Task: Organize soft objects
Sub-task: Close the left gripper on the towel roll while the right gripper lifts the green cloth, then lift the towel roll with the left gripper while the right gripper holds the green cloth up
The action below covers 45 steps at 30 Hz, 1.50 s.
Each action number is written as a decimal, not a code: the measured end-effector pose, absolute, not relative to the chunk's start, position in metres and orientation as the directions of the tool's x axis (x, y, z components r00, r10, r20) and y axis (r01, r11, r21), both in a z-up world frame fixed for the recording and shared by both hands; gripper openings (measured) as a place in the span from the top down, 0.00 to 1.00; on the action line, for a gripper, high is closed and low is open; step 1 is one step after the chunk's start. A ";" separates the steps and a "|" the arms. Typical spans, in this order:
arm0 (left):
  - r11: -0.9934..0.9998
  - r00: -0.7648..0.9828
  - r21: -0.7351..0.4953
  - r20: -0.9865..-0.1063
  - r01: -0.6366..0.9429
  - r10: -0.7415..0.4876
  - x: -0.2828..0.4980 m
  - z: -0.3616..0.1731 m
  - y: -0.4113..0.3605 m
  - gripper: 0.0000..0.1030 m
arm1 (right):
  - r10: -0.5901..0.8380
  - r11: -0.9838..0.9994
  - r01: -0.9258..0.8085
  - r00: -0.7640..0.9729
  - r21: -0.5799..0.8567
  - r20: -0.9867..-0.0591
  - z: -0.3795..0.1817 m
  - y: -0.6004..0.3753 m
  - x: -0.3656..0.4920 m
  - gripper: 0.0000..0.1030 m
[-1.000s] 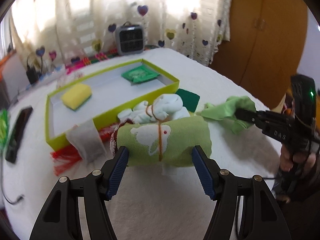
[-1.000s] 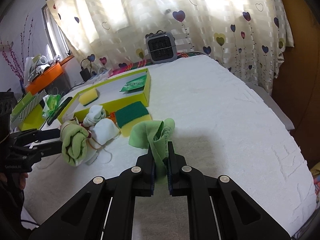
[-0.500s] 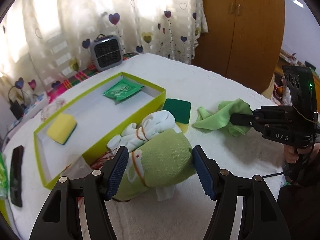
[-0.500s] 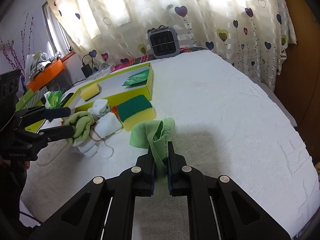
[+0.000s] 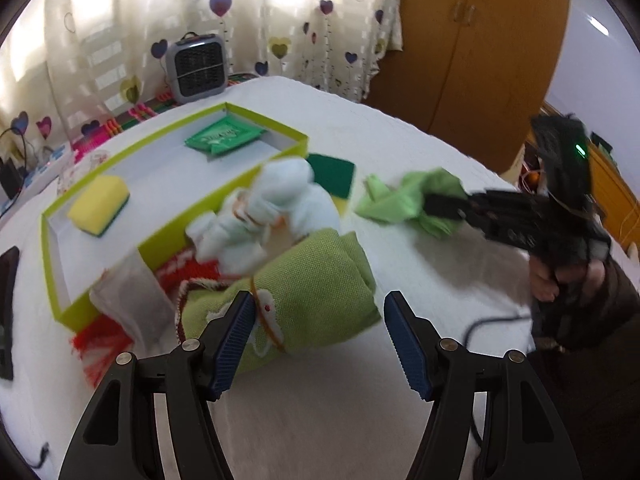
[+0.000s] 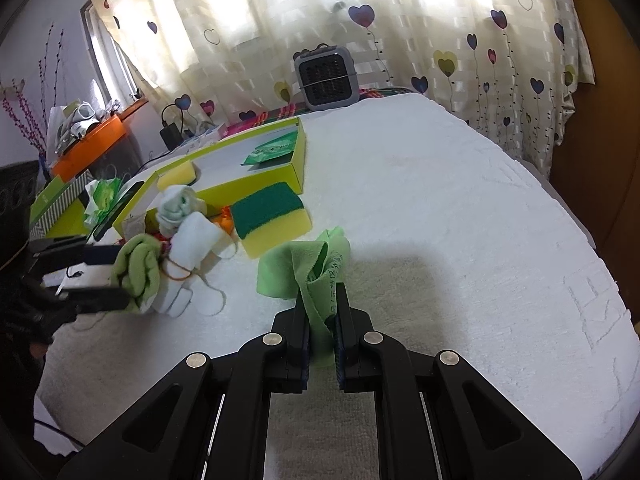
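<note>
Pinching a light green cloth (image 6: 316, 276) between closed fingers, the right gripper (image 6: 322, 344) held it just above the white towel-covered surface (image 6: 440, 240), near the loose green-and-yellow sponge (image 6: 272, 218). The left gripper (image 5: 320, 340) had its blue pads spread apart around a rolled green towel (image 5: 312, 300) bound by a cord to a white bundle (image 5: 276, 216), just beside the lime-edged box (image 5: 224, 200); whether either pad touched the roll could not be told. Doing this step well likely meant closing squarely across the roll's middle, so the tied bundle lifted level and cleared the box wall.
</note>
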<state>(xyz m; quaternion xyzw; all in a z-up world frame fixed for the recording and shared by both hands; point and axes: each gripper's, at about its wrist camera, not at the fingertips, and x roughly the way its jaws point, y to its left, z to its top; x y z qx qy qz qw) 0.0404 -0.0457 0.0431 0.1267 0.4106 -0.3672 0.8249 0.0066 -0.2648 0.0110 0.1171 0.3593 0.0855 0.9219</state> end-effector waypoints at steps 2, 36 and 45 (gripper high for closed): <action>0.692 0.381 -0.100 -0.774 0.715 -0.505 0.028 0.043 -0.041 0.36 | 0.242 0.957 -0.070 0.725 0.281 -0.645 0.010 -0.265 0.008 0.90; 0.599 0.325 0.018 -0.853 0.800 -0.409 0.018 0.024 -0.038 0.36 | 0.260 0.952 -0.073 0.710 0.298 -0.655 0.002 -0.261 0.009 0.90; 0.636 0.304 -0.039 -0.855 0.770 -0.420 0.023 0.020 -0.035 0.36 | 0.258 0.953 -0.074 0.709 0.295 -0.656 0.002 -0.261 0.009 0.90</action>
